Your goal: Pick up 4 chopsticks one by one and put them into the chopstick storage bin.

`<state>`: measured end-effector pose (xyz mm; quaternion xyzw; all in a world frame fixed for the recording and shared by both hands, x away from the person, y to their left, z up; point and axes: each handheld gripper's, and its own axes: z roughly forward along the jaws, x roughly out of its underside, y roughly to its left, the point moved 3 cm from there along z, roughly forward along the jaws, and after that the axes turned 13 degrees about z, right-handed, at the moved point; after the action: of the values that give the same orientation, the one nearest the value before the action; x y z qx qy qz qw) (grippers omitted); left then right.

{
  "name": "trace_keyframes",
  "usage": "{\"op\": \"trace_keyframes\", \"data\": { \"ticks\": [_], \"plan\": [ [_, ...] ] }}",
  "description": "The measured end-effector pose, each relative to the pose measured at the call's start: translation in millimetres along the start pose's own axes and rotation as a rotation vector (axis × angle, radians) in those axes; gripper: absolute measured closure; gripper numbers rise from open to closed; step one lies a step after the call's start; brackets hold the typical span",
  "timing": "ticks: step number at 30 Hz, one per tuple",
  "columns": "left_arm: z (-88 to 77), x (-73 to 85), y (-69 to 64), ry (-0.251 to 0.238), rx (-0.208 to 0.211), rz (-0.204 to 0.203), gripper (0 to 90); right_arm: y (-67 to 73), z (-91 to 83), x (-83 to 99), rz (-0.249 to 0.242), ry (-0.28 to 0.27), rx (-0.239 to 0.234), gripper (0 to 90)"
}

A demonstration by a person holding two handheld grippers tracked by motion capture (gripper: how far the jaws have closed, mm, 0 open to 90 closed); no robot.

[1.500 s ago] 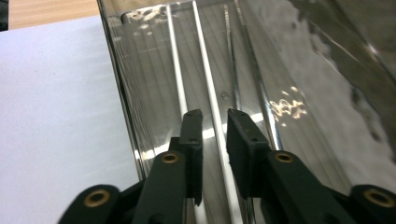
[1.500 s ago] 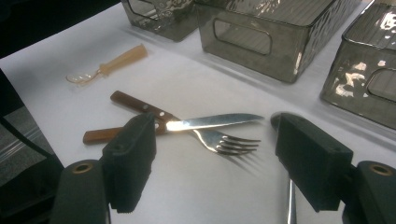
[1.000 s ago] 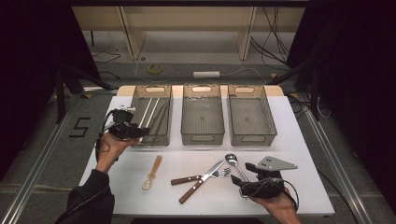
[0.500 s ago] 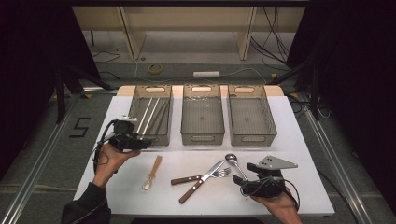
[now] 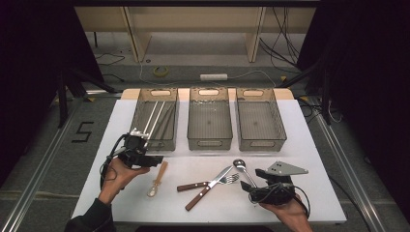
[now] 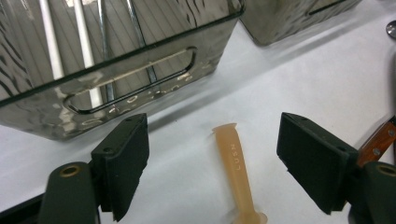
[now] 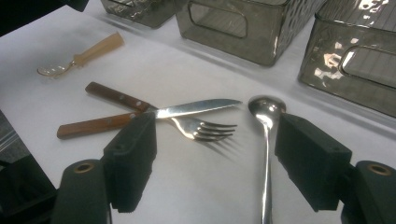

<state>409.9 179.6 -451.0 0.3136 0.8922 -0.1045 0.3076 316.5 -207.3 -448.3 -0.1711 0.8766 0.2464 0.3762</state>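
Observation:
A tan plastic spoon (image 5: 158,179) (image 6: 236,168) lies on the white table in front of the left bin (image 5: 155,143). My left gripper (image 5: 155,160) (image 6: 212,135) hovers low over the spoon's handle end. Its jaws have just been opening and stand open, with the handle between them untouched. My right gripper (image 5: 249,185) (image 7: 215,135) rests open at the near right. A metal spoon (image 5: 241,169) (image 7: 267,116) runs between its jaws, close to the right one. A wooden-handled fork (image 5: 193,185) (image 7: 201,129) and knife (image 5: 200,197) (image 7: 187,109) lie crossed just beyond.
Three translucent grey bins stand in a row at the back: the left bin (image 6: 116,88) holds thin metal and white rods (image 5: 153,116), the middle bin (image 5: 209,143) and right bin (image 5: 263,143) look bare. The table's near edge runs just behind both hands.
My left hand has come down and toward the near side, from the left bin's front to the tan spoon, and its jaws stand wider. The right hand has not moved.

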Motion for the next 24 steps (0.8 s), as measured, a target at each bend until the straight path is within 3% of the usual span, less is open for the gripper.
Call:
{"op": "trace_keyframes", "data": {
  "ticks": [16, 24],
  "plan": [
    [7.8, 8.9, -14.5, 0.061, 0.017, 0.021, 22.5, -1.2, -0.1, -0.1, 0.001, 0.0, -0.008, 29.8],
    [14.0, 14.5, -19.2, 0.118, 0.011, 0.035, 22.3, -0.8, 0.6, 0.2, 0.002, 0.002, -0.008, 29.8]
  ]
}}
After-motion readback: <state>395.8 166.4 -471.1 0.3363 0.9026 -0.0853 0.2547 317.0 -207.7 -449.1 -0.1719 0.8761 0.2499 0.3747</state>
